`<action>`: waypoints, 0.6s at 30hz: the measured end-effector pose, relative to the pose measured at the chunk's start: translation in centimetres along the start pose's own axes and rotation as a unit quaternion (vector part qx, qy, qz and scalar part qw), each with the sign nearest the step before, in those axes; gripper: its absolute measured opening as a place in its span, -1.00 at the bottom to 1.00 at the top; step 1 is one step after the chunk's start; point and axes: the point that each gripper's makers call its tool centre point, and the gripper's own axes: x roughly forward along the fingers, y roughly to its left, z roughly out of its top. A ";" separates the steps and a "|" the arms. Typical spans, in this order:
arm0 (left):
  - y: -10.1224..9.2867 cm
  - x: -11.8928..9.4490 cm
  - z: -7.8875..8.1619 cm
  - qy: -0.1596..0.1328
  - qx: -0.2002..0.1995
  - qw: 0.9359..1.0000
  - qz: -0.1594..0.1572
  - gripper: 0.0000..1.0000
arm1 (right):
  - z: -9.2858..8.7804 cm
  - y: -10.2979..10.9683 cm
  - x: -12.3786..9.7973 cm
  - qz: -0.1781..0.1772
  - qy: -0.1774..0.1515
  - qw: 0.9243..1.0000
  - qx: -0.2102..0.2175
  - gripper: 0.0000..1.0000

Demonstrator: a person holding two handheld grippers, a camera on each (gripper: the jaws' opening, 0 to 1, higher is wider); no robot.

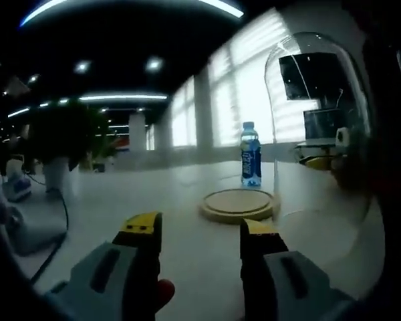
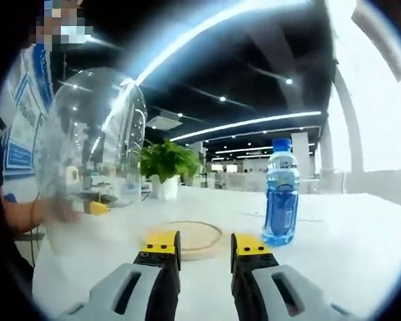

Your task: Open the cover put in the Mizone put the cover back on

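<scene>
The Mizone (image 1: 250, 154) (image 2: 281, 192) stands upright on the table (image 1: 187, 194) (image 2: 334, 227), just beside the round wooden base (image 1: 240, 204) (image 2: 185, 237). The glass cover (image 1: 319, 127) (image 2: 97, 144) is off it. Left claw (image 1: 202, 233) and right claw (image 2: 205, 247) both gape, empty.

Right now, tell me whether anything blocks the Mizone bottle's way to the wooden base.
Nothing visible does. The Mizone bottle stands upright on the table beside the wooden base, which lies bare. The glass cover is off it, to the side.
</scene>
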 end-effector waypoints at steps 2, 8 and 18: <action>0.1 0.0 0.1 -0.002 -0.005 1.000 0.003 -0.23 | 0.0 -0.3 0.1 -0.009 0.001 1.000 -0.006 -0.53; 0.5 0.1 0.1 -0.005 -0.013 1.000 0.006 -0.23 | 0.9 -3.0 0.7 -0.061 0.018 0.998 0.011 -0.60; 0.8 0.2 -0.1 -0.002 -0.020 1.000 0.010 -0.23 | 6.0 -5.0 3.3 -0.091 -0.017 0.995 -0.032 -0.58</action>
